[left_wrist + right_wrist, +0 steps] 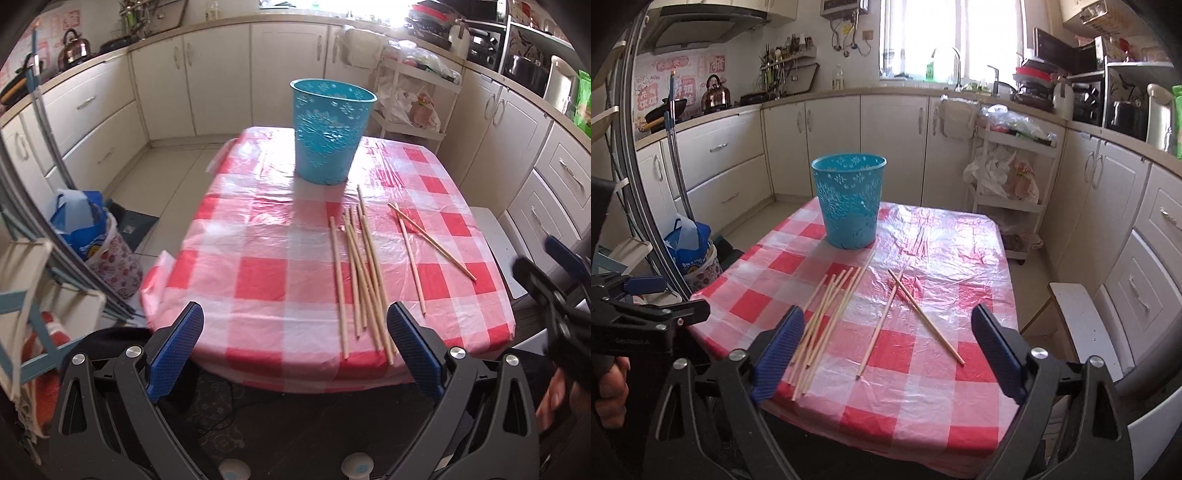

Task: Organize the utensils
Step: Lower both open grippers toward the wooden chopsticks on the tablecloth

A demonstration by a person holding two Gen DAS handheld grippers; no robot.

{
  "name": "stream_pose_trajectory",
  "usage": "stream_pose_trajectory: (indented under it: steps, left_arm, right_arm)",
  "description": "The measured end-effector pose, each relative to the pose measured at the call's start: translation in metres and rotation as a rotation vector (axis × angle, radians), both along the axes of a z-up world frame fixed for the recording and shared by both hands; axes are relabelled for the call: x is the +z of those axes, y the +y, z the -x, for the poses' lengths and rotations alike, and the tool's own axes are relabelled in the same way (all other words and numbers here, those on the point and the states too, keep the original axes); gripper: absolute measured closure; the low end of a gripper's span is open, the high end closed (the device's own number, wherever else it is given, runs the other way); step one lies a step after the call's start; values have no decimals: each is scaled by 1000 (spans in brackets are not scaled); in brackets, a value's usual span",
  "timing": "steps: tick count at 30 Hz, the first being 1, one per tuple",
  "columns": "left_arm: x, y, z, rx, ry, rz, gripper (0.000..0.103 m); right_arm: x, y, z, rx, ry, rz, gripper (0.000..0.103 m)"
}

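Left tongs agape, right tongs agape, empty

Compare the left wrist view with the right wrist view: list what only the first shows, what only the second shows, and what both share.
Only the left wrist view: the left gripper head-on, open and empty, and dark floor under the table's near edge. Only the right wrist view: the right gripper head-on, open and empty, the bright window, and the range hood. Both: the blue basket upright on the checked tablecloth, a bundle of chopsticks, a crossed pair beside it, and the kettle.
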State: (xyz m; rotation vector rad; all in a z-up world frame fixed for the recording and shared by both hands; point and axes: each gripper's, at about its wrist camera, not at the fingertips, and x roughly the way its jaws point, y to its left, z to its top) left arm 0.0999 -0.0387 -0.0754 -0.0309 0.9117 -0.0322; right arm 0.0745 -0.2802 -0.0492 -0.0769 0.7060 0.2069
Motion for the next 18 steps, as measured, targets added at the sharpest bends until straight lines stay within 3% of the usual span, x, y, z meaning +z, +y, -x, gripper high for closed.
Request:
stream_pose_trajectory:
  steps: [4,10,16,18]
  left_arm:
    - [-23,-15,-32,-9,27,-23,7]
    - [-58,-24,-78,-17,86,-11,15]
    - [-86,-33,-119,-44,133,-17,35]
    - [-95,-37,-129,-49,148,-21,37]
  right_arm:
    - [-42,-10,-62,60,134,43,50]
    - [-94,-8,-122,98,256,73,59]
    - [-112,-6,-144,115,329,36,74]
    - [-115,-7,-146,106,340,21,76]
